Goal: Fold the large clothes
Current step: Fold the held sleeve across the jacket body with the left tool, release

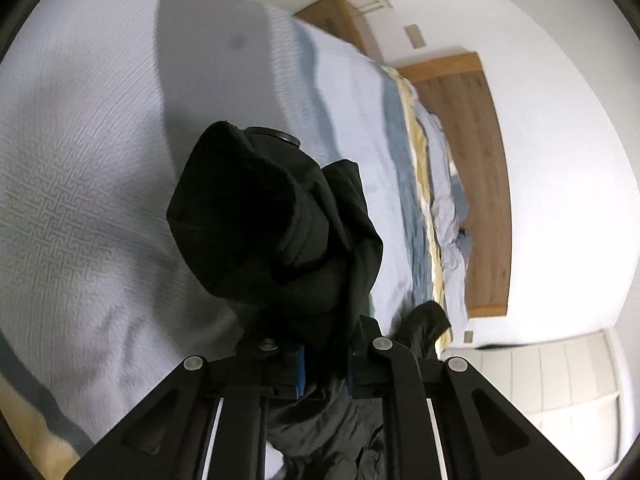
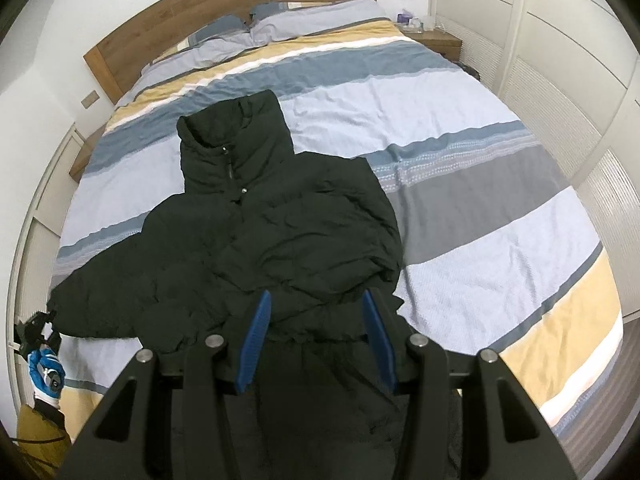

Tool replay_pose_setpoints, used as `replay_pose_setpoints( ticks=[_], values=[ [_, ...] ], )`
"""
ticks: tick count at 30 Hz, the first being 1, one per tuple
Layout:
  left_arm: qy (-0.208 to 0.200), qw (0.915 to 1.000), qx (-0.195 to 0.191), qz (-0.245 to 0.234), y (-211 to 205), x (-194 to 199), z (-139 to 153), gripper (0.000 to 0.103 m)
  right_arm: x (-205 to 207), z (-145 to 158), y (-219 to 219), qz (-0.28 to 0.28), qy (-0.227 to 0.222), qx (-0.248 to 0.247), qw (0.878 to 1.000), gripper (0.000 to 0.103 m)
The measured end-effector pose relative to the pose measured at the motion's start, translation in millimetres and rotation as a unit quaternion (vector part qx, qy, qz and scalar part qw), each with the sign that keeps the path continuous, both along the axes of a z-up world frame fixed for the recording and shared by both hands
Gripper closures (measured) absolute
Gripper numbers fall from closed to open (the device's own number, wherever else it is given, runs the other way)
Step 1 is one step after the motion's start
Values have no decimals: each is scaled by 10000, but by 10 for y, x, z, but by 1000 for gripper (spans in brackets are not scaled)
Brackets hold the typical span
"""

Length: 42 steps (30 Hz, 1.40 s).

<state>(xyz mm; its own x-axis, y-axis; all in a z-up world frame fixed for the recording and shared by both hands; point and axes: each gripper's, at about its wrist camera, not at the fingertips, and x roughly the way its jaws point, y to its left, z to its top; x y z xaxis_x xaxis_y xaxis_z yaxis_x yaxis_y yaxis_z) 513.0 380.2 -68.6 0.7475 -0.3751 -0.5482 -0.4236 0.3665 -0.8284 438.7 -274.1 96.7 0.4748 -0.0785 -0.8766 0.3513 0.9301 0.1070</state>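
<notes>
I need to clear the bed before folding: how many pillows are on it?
2 pillows, both at the headboard: one blue-edged pillow on the left of the right wrist view, one pale pillow beside it to the right. Others could be hidden under the striped duvet.

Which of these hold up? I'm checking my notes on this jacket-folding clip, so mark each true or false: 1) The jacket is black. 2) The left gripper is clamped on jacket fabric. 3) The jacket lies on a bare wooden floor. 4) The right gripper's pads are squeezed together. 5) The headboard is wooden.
1) True: the jacket is black.
2) True: the left gripper is shut on the jacket's sleeve end.
3) False: it lies on a striped bed cover.
4) False: the right gripper has its blue pads apart, with jacket fabric between them.
5) True: the headboard is wooden.
</notes>
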Motion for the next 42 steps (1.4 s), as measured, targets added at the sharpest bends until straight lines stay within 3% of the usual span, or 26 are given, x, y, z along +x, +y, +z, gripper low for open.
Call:
replay_pose_setpoints(
  ticks=[6,11,20,26,33,38,42],
  values=[
    [-168,9981,507,-309,-472,-27,546,91,-148,-128,-400,55,-83,113,9999,57],
    [-426,9904,1000,-860,-1217,-26,1034,91,-283,-197,-804,70,-172,164,9997,57],
    [-587,9751,1282,-1714,-2362,5,1286,92,-609,-204,-1513,-171,-405,387,9983,57],
    [-453,9599,1518,-2313,-3084,97,1144,92,-821,-239,-1804,-322,-455,409,9976,57],
    [20,9393,1772,-2937,-3902,141,695,92,-998,-431,-2006,-436,-286,452,9976,57],
    [397,9136,2228,-3380,-4461,139,408,92,-1099,-581,-2120,-519,-149,519,9972,57],
    [607,9002,2415,-3574,-4711,224,240,87,-1143,-675,-2160,-538,-61,551,9970,57]
  ],
)
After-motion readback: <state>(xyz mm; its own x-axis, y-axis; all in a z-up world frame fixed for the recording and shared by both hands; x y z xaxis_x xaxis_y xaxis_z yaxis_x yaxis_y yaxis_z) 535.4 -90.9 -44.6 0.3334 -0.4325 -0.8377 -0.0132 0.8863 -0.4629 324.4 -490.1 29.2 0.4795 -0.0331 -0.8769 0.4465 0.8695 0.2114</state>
